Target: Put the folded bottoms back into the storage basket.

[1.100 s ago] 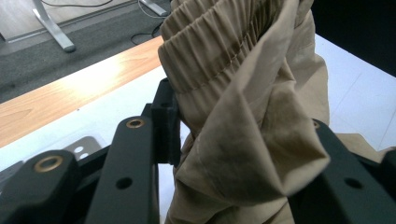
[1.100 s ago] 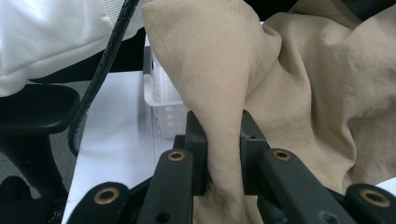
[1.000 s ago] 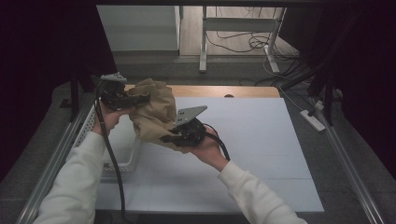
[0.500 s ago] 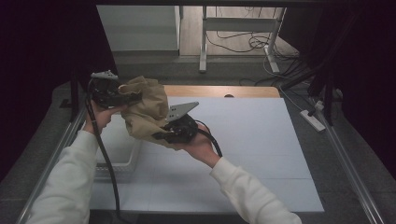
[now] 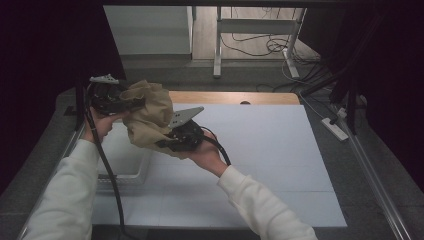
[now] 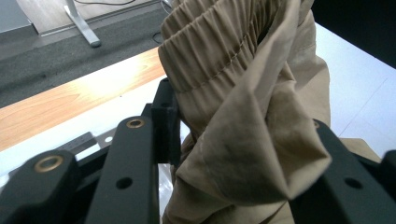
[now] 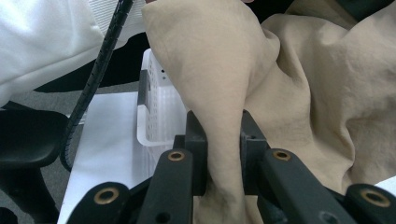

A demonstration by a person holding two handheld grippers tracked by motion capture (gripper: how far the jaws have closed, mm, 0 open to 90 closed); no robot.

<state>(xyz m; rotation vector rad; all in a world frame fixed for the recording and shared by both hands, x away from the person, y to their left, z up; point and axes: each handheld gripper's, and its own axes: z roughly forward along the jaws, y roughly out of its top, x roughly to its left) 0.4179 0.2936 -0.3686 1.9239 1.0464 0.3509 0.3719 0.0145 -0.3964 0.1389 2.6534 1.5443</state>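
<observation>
The wide white table (image 5: 260, 165) with a strip of bare wood along its far edge took up the middle of the high view, the person's two white sleeves coming in from six and seven o'clock. Above its left part, at about ten o'clock from the table's centre, hung the crumpled tan fabric garment (image 5: 150, 117), lifted off the table and stretched between both hands. Under it, near the table's left edge, sat a white perforated plastic basket (image 5: 125, 165).

The left gripper (image 5: 131, 100) held the garment's upper end at nine o'clock of the bundle; the right gripper (image 5: 167, 142) held its lower edge at five o'clock, a grey three-cornered plate on top.

The left gripper view gave what the high view could not: a gathered, elasticated band on the garment (image 6: 219, 51), with a thick bunch of cloth clamped between that gripper's (image 6: 233, 154) black jaws. The right gripper view showed a narrower fold of cloth (image 7: 219, 93) pinched tight between its own jaws (image 7: 219, 154), and the basket's pierced wall and rounded rim (image 7: 159, 116) at ten o'clock beyond them, beside a ribbed black cable (image 7: 93, 79).
</observation>
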